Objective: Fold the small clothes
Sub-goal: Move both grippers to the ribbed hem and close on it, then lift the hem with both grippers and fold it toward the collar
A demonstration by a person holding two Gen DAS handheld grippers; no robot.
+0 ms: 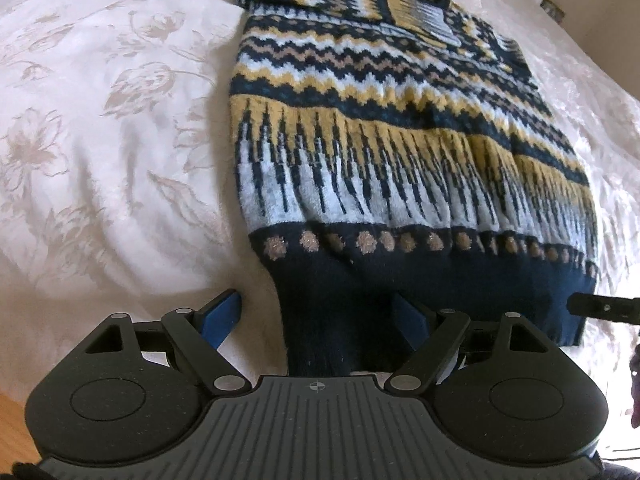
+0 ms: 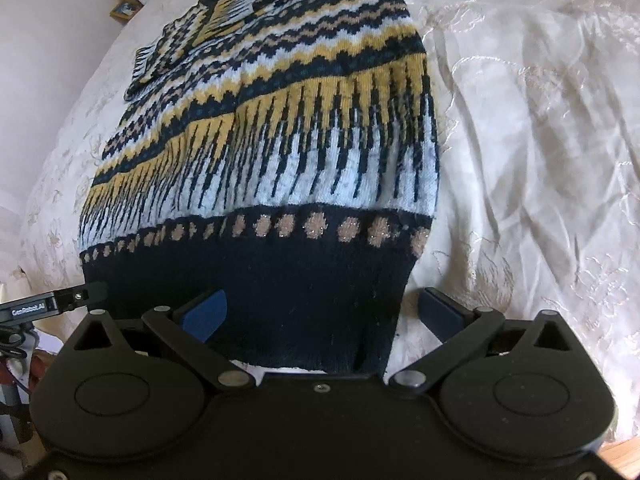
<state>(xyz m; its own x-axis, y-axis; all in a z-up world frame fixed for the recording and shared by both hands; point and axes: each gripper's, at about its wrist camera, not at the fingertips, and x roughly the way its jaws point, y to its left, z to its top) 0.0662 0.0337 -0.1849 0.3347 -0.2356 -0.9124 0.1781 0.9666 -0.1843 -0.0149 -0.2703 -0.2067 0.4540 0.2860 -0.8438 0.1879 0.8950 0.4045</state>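
Observation:
A knitted sweater with navy, yellow, pale blue and tan patterns lies flat on the bed, its navy hem nearest me. It also shows in the right wrist view. Its sleeves look folded in over the chest at the far end. My left gripper is open, its blue fingers straddling the hem's left corner. My right gripper is open, its fingers straddling the hem's right corner. Each gripper's tip shows at the edge of the other view, the right one and the left one.
The bed is covered by a cream bedspread with a floral pattern, wrinkled to the right of the sweater. A pale wall and small objects on a shelf lie beyond the far edge. Wooden floor shows below the near edge.

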